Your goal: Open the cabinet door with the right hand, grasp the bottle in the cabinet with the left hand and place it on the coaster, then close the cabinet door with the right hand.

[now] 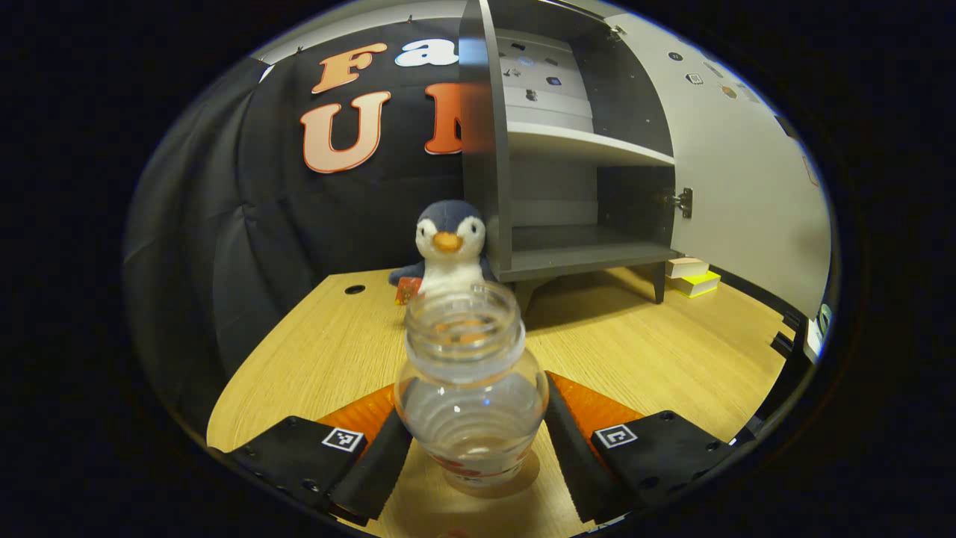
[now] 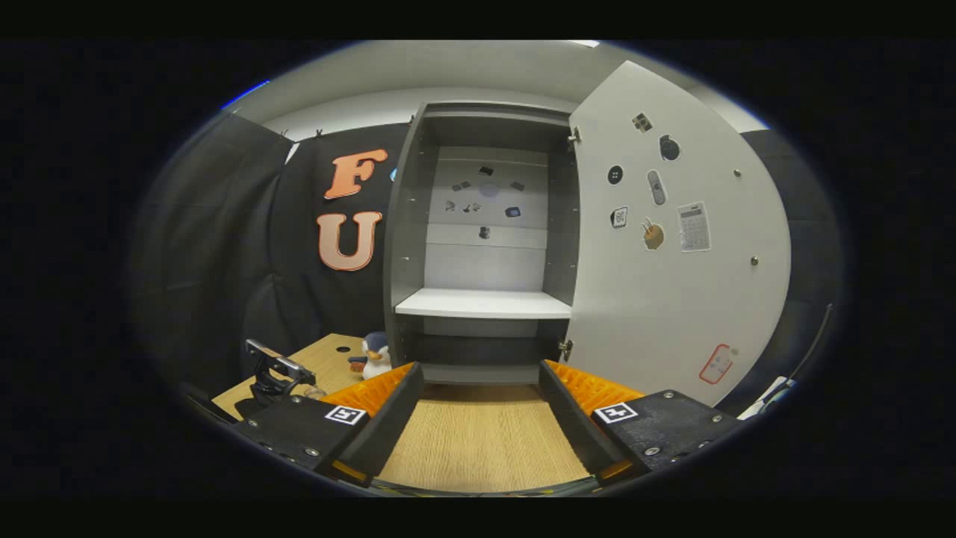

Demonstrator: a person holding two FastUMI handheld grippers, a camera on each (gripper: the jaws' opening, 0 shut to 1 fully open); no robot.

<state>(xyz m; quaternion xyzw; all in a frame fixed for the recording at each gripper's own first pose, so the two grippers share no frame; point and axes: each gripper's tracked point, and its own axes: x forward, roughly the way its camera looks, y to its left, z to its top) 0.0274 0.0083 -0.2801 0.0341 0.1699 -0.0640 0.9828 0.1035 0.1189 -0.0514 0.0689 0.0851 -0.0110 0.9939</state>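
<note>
A clear, capless bottle (image 1: 470,396) stands upright on the wooden table (image 1: 657,351), right in front of the left gripper view's camera. My left gripper (image 1: 476,396) has a finger on each side of the bottle's widest part, with no gap showing on either side. The grey cabinet (image 1: 582,254) stands behind it, its shelves bare and its white door (image 1: 747,202) swung open to the right. My right gripper (image 2: 480,366) is open and holds nothing. It faces the open cabinet (image 2: 482,302), with the door (image 2: 672,299) to its right. The left gripper (image 2: 272,370) also shows low at the left.
A plush penguin (image 1: 448,246) sits by the cabinet's left side, with a small red item (image 1: 407,290) beside it. Yellow and white blocks (image 1: 691,276) lie under the open door. The table has a cable hole (image 1: 355,288) at the back left.
</note>
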